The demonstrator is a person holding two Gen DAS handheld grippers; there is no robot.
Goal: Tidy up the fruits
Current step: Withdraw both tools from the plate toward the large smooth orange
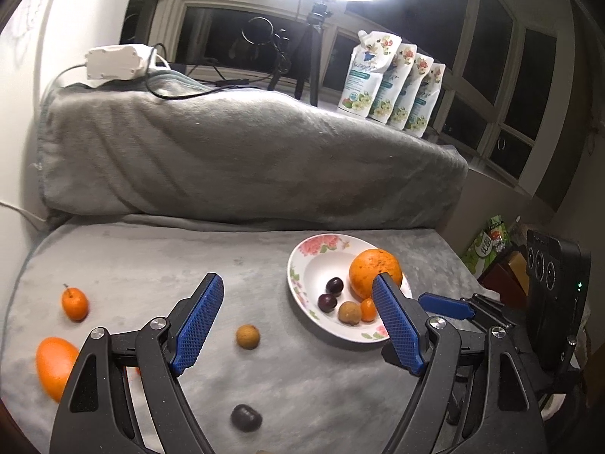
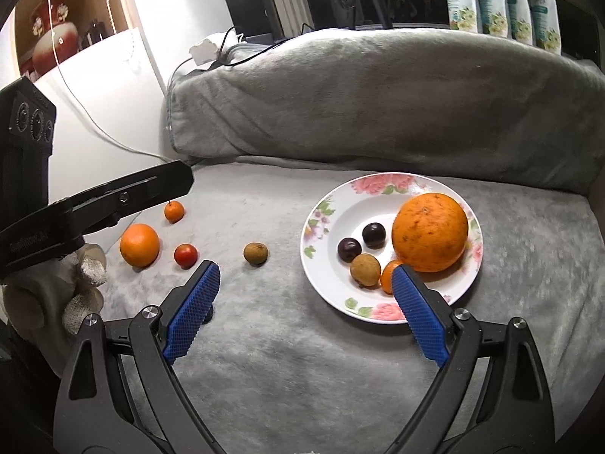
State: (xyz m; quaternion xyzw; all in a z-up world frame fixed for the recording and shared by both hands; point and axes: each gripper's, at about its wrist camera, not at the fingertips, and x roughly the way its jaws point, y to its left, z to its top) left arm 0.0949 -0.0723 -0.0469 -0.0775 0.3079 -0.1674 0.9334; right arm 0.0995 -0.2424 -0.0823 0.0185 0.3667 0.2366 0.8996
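Grey blanket holds a floral plate with a big orange, two plums, longan and kumquat; loose longan, orange, and stem-up kumquat lie left; left gripper and right gripper both gape, empty.

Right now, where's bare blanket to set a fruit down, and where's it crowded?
Free: grey fleece blanket between the floral white plate and the brown longan, and the strip behind toward the grey cushion. Crowded: far left, around the medium orange, red fruit and small kumquat.
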